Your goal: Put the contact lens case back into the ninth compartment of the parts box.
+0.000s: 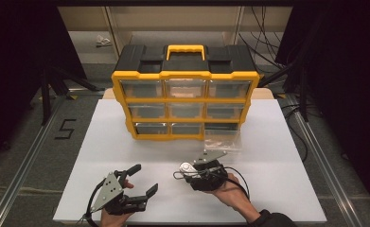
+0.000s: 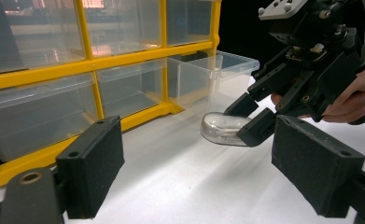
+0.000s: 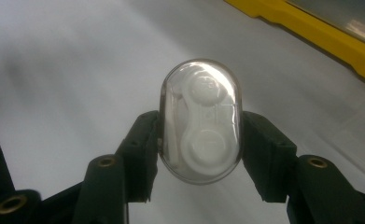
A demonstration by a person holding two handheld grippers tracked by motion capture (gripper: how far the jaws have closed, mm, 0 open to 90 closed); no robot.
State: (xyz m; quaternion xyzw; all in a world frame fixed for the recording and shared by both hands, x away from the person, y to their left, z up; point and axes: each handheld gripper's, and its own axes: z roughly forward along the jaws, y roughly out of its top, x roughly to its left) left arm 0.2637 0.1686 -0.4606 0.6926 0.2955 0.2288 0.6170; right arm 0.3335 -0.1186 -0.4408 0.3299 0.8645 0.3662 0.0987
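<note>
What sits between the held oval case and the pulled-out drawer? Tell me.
Nothing: bare white table lies between the clear oval case, clamped in the right gripper, and the open drawer, seen in the left gripper view.

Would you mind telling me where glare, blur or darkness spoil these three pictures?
High view: dark surroundings, evenly lit white table. Left gripper view: warm reflections on the yellow-framed organiser's clear plastic drawers; the left gripper's near black fingers look soft. Right gripper view: a bright highlight on the oval clear plastic case held by the right gripper; the table behind is blurred.
</note>
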